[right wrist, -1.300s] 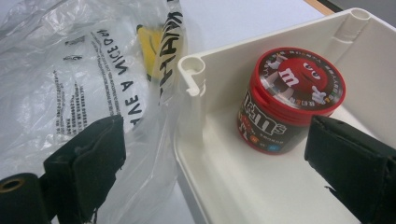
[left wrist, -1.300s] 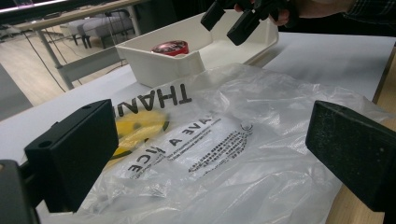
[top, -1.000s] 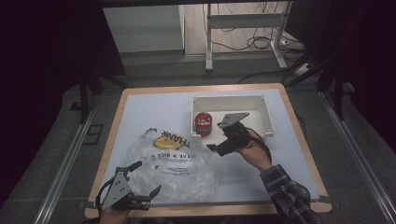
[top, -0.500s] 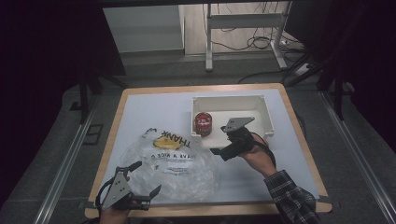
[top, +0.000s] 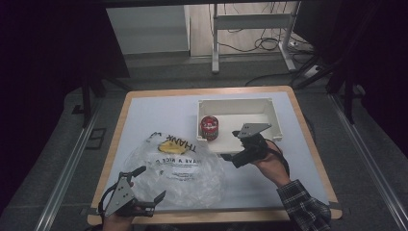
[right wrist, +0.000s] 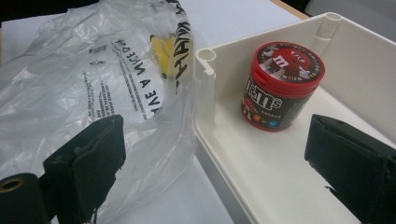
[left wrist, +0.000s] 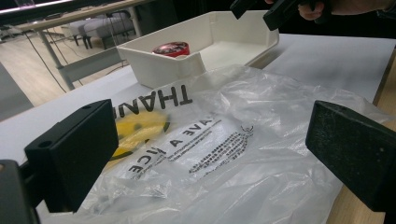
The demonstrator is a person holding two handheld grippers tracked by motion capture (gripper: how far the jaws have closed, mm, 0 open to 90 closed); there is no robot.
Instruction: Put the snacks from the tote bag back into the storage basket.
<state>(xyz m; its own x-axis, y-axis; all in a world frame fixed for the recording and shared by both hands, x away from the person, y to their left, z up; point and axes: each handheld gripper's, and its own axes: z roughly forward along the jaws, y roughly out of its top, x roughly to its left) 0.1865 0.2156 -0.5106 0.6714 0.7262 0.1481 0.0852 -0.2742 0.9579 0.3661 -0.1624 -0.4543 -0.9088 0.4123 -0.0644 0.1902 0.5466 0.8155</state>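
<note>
The right gripper (top: pixel 234 153), jaws spread and empty, hangs at the tray's (top: pixel 269 108) near edge; the upright can (top: pixel 209 127) stands just ahead; the left gripper (top: pixel 144 185), also spread, idles by the bag (top: pixel 178 168)

The table (top: pixel 144 115) has a pale top with a wooden edge. Toward its far right part sits a white plastic bin (top: pixel 274 115), open on top. Inside the bin, in its near left corner, a red M&M's candy canister (top: pixel 209 127) stands upright, close to the left wall. A clear plastic bag (top: pixel 178 168) lies crumpled on the table to the near left of the bin, one edge touching the bin's near left corner; it bears black "THANK" lettering and a yellow smiley face. Beyond the table's far edge, on the floor, stand the grey legs of a metal frame (top: pixel 250 24), with black cables (top: pixel 260 45) lying loose between them.
</note>
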